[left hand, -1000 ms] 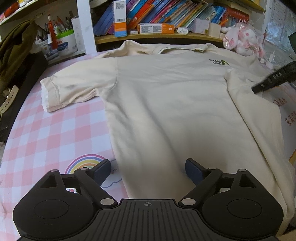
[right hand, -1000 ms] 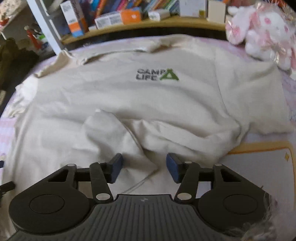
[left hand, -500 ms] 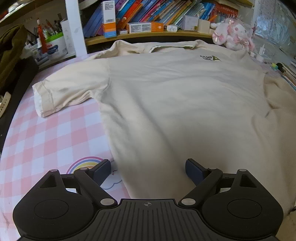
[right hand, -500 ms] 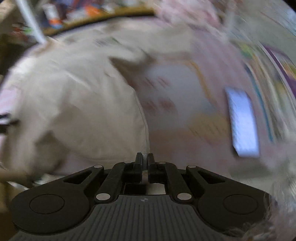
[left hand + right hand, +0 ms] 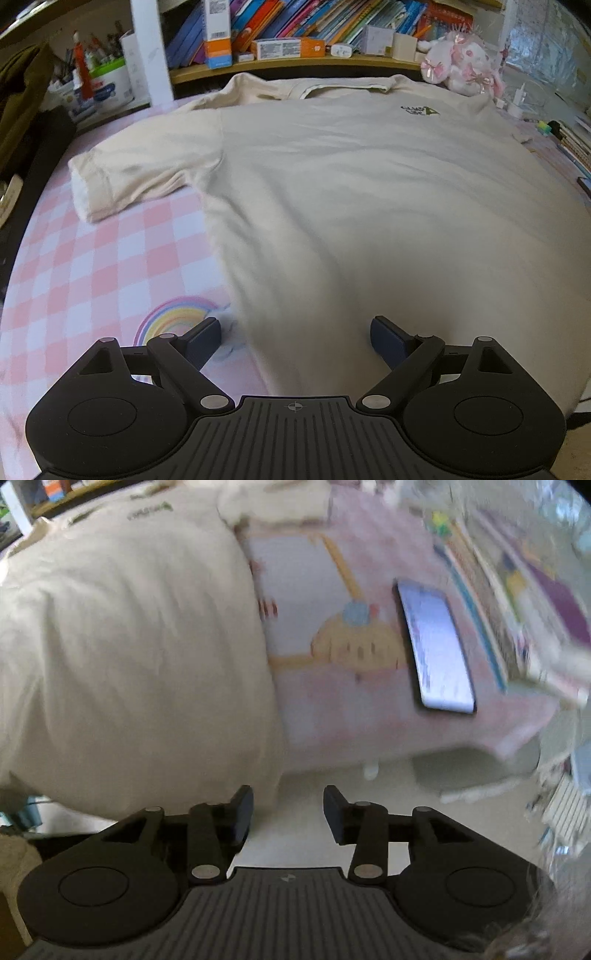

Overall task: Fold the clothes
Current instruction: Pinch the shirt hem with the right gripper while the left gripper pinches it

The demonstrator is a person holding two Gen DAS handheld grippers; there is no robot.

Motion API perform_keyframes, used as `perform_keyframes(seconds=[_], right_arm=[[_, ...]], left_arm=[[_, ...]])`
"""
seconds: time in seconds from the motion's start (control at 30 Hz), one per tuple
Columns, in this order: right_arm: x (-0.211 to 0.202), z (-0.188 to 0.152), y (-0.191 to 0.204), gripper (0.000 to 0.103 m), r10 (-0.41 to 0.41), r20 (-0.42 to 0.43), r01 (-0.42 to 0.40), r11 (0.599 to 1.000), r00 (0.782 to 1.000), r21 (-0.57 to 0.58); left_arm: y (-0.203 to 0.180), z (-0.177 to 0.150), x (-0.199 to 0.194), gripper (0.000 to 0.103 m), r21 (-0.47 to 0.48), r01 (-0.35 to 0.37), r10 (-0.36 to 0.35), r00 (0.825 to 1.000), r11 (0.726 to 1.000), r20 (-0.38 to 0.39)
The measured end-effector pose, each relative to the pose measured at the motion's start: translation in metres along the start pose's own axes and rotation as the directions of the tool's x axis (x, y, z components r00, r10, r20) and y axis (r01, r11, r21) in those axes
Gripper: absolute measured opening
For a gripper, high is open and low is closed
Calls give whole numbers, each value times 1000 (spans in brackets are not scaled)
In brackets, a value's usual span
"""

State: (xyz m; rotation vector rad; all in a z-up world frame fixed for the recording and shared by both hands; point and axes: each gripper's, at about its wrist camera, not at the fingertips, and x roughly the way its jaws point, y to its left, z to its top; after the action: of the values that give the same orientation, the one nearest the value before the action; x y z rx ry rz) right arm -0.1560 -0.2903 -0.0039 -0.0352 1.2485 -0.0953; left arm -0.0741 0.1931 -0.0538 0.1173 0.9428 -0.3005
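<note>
Cream T-shirt (image 5: 351,192) is lying flat ahead of the left gripper (image 5: 295,338), fingers spread and empty straddling its hem, likely readying a pinch, while the right gripper (image 5: 288,814) is opening, empty, beside the hanging shirt edge.

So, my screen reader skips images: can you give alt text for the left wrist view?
A cream T-shirt lies spread flat on a pink checked tablecloth, the open left gripper straddling its near hem. Behind stands a bookshelf.
</note>
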Motion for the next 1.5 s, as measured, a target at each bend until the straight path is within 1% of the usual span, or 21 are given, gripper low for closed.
perform_keyframes(seconds=[0.1,0.17,0.23,0.27,0.33,0.4,0.47,0.5,0.57,0.6,0.67,0.7,0.77,0.87,1.0,1.23,1.3,1.37,1.4,1.47,1.5], right_arm=[[-5,20,13,41,29,61,-25,997,998,-71],[-2,34,29,42,18,80,-7,989,997,-145],[8,46,34,42,22,90,-4,981,996,-194],[14,52,37,42,24,95,-2,976,995,-216],[28,65,37,42,27,104,-2,973,994,-233],[40,74,33,42,34,103,-10,975,994,-224],[52,80,26,41,50,96,-29,979,994,-201],[58,83,22,40,59,91,-41,981,994,-187],[66,86,16,35,87,76,-73,983,993,-168],[68,87,15,30,108,74,-95,981,991,-167],[69,90,16,5,144,80,-128,976,986,-178],[69,92,18,4,151,84,-133,974,985,-186],[72,99,23,4,164,99,-142,970,982,-199],[76,110,32,4,181,127,-151,965,975,-216],[78,113,34,4,182,126,-150,962,975,-227],[70,94,19,4,154,106,-128,968,982,-214],[71,95,19,4,153,111,-127,970,982,-208],[70,98,23,5,133,106,-107,970,985,-219],[67,101,26,7,124,108,-95,967,986,-238],[53,111,30,21,145,140,-101,955,980,-280],[46,117,33,32,158,157,-105,947,975,-304]], left_arm=[[5,-7,-8,88,-47,9,-9,1000,999,-12],[8,-12,-14,87,-76,19,-20,1000,997,-17],[7,-16,-18,83,-96,19,-21,1000,995,-15],[6,-17,-19,78,-101,12,-13,1000,995,-14],[3,-17,-21,60,-107,-21,20,1000,994,-12],[3,-17,-22,23,-124,-62,62,998,990,-11],[6,-17,-23,4,-153,-74,73,997,985,-14],[7,-17,-23,1,-165,-69,67,998,984,-16],[5,-15,-22,1,-132,-88,87,996,987,-11],[4,-13,-20,1,-104,-115,115,993,988,-3],[8,-9,-15,1,-104,-161,163,987,981,13],[13,-4,-11,1,-129,-166,170,985,978,18],[21,6,-4,1,-162,-175,180,983,971,21],[18,13,1,1,-130,-188,191,982,973,10],[11,0,-9,1,-121,-178,179,984,977,-2],[8,-16,-23,2,-149,-143,142,990,979,-14],[10,-11,-22,12,-141,-142,140,990,980,-27],[13,-1,-30,12,-115,-150,147,989,982,-28],[14,7,-40,12,-93,-152,154,988,984,8],[17,26,-57,25,-38,-156,159,983,987,94],[19,40,-58,28,-5,-161,160,980,987,122]])
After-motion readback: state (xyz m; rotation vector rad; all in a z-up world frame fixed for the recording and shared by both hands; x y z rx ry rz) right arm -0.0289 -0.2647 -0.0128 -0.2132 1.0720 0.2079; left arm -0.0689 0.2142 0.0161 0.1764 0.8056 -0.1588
